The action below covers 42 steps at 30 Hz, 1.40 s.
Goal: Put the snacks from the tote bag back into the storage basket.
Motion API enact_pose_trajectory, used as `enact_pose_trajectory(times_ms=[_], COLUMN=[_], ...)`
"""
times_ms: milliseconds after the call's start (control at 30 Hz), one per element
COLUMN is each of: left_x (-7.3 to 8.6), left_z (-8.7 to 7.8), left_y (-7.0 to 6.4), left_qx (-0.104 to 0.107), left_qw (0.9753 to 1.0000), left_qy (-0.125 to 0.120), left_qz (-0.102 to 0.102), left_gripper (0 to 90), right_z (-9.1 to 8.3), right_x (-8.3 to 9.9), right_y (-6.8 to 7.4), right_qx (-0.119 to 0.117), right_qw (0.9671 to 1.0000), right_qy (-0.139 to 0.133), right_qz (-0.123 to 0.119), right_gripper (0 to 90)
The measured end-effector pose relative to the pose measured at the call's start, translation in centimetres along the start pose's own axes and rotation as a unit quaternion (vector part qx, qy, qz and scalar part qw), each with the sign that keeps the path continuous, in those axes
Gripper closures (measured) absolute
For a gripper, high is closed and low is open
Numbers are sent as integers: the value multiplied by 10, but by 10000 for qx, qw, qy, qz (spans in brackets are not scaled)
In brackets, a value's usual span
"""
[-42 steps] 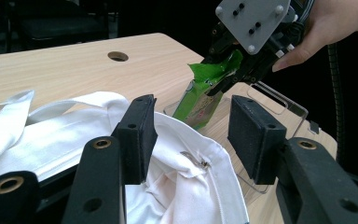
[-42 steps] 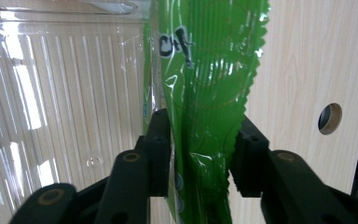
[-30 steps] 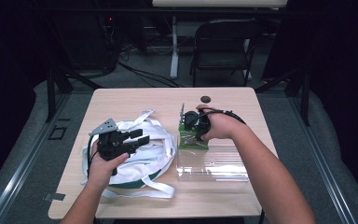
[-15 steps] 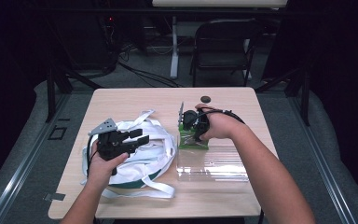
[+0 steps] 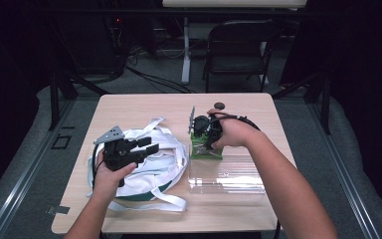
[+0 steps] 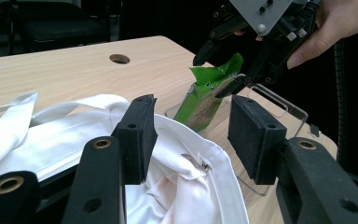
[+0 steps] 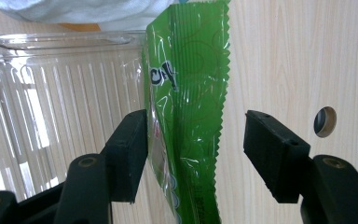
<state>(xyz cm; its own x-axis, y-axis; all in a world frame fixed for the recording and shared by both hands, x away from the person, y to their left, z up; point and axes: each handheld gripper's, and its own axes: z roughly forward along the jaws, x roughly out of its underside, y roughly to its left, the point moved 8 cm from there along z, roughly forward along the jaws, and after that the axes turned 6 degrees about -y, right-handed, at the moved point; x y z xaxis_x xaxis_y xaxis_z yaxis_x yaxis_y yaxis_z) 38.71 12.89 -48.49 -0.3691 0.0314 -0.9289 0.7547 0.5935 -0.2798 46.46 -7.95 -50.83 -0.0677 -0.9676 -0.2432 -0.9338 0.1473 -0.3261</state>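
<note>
A green snack packet [image 5: 205,149] stands on edge at the far rim of a clear plastic tray [image 5: 229,177]. My right gripper [image 5: 202,132] points down over it. In the right gripper view the right gripper [image 7: 196,149] is open, its jaws straddling the packet [image 7: 191,93], and the left pad sits at the packet's edge. My left gripper [image 5: 149,145] hovers open over a white cloth bag [image 5: 149,164] with long straps. Nothing lies between the jaws of the left gripper [image 6: 191,135], with the bag [image 6: 74,126] below and the packet [image 6: 200,100] beyond.
A small dark round object [image 5: 219,105] lies near the table's far edge. A cable hole [image 7: 325,122] is cut in the wooden top. A folding chair [image 5: 238,45] stands behind the table. Bare wood lies along the far left and the front.
</note>
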Motion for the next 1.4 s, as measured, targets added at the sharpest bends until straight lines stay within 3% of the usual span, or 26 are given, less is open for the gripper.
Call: enact_pose_trajectory(times_ms=[333,800,1167,1400], left_x=[0,-1,-3,-3], left_z=[0,1,-1,-2], left_y=[1,0,2,4], left_qx=[-10,-12,-44,-63], left_qw=[10000,10000,10000,9999], left_qy=[12,-27,-88,-94], left_qz=[-18,-21,-3,-45], left_gripper=[510,510,510,508], right_z=[-7,-35,-59,-72], right_x=[-2,-10,-20,-15], right_y=[0,-2,0,0], right_qx=[12,44,-12,66], right_qw=[10000,9989,9946,9899], right_qy=[-42,-430,-968,-1228], right_qz=[-39,162,370,706], right_gripper=[402,414,413,416])
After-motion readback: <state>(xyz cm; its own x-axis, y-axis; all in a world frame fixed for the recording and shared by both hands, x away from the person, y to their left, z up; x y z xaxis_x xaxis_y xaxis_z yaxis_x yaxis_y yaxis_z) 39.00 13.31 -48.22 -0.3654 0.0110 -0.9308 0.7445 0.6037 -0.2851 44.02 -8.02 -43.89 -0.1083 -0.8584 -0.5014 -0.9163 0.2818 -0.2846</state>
